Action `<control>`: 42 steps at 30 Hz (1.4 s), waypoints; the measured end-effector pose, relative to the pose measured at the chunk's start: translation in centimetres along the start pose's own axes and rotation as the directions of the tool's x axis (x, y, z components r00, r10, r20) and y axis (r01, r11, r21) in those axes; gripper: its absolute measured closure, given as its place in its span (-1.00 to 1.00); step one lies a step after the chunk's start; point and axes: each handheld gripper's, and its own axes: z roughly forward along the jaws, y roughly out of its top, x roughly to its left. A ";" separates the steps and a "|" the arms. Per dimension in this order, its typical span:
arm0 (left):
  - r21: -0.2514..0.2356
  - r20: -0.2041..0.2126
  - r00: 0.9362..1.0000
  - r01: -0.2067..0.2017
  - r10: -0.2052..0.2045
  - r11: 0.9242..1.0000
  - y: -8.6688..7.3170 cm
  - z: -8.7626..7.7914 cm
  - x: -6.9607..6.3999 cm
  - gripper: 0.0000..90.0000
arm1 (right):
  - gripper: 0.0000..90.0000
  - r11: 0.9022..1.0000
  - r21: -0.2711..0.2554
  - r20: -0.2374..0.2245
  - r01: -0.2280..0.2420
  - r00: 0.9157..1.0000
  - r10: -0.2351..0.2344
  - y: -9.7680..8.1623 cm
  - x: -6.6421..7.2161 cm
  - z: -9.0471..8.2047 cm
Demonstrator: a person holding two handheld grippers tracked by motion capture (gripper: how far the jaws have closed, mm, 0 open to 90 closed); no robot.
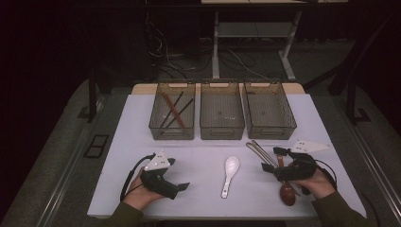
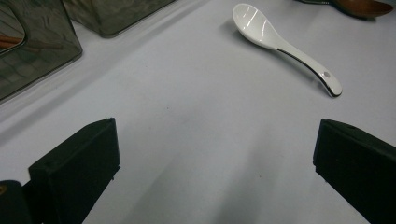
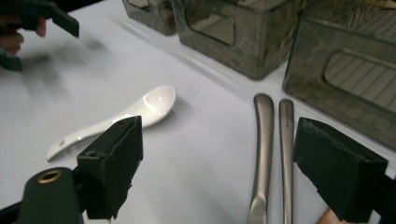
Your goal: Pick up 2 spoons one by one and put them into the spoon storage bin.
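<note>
High view: three mesh bins (image 1: 222,130) line the table's twelve o'clock edge, likely for sorting; the left one holds chopsticks (image 1: 174,110). I hold my left gripper (image 1: 182,187) wide and empty at seven o'clock. My right gripper (image 1: 268,167), jaws wide, straddles two metal handles (image 3: 273,154) at four o'clock. A white spoon (image 1: 230,175) lies between.

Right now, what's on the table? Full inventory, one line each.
bins: 3, smoky clear plastic, row along the table's far side
chopsticks: several, reddish and dark, lying in the left bin
white spoon: 1, ceramic, table centre near side
metal utensils: 2 handles, silver, side by side before the right bin
brown spoon: 1, wooden-looking, under the right hand
table: 1, white top
left tongs: black, open, holding nothing
right tongs: black, open, over the metal handles
</note>
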 end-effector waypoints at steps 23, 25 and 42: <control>-0.002 0.016 0.999 0.029 -0.029 1.000 1.4 0.8 -0.8 -0.40 | -0.65 1.000 -0.020 0.028 -0.015 0.999 0.016 -2.1 0.0 -1.5; -0.003 0.030 0.999 0.031 -0.031 1.000 1.6 1.1 -1.0 -0.26 | -0.65 1.000 -0.021 0.026 -0.018 0.999 0.019 -2.1 0.0 -1.5; 0.032 0.129 0.992 -0.010 0.006 0.999 3.7 3.6 -2.6 0.98 | -0.65 1.000 -0.027 0.024 -0.016 1.000 0.017 -2.0 0.1 -1.4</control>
